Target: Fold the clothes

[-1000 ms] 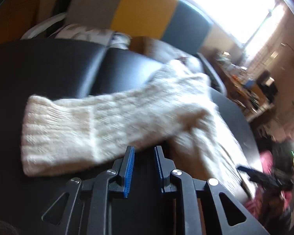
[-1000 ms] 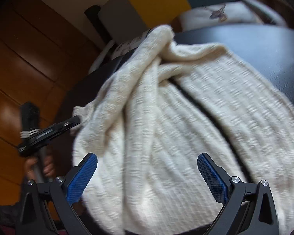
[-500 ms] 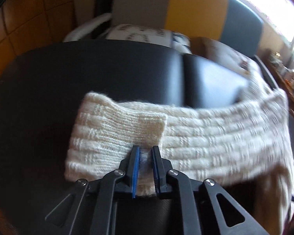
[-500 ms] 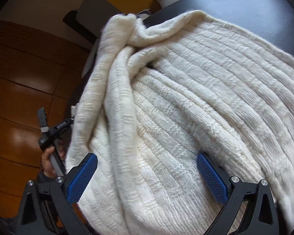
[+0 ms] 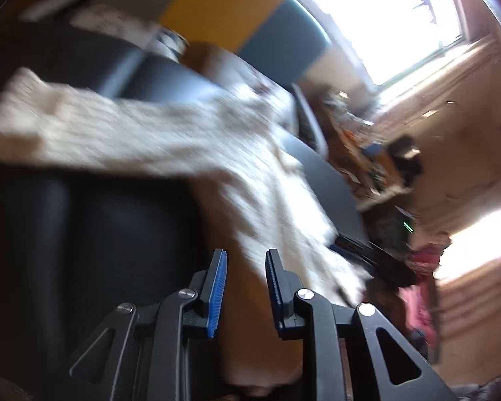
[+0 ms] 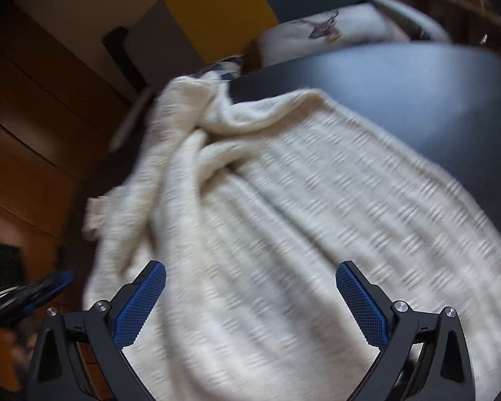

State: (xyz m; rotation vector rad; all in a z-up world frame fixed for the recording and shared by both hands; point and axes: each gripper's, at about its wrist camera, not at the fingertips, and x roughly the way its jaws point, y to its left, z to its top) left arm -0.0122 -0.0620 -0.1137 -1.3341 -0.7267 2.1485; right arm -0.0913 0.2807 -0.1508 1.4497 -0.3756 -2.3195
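Dark surface (image 6: pixel 400 100) carries cream knit sweater (image 6: pixel 284 217); sweater lies bunched at far left side, body spread toward camera, one sleeve (image 5: pixel 83 130) stretched across the dark top in blurred left view. Right gripper (image 6: pixel 250 287) above sweater, jaws spread wide, holding nothing. Left gripper (image 5: pixel 245 277): jaws slightly apart, nothing between them, beside sweater edge.

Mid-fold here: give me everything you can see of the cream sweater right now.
The sweater is a cream, chunky ribbed knit, soft and thick-looking. It lies spread on the dark table, bunched into folds at its far left edge. One sleeve stretches flat across the table, cuff at the end. Both views are motion-blurred. The right tongs stand wide open over the body; the left tongs are slightly parted with nothing between them.
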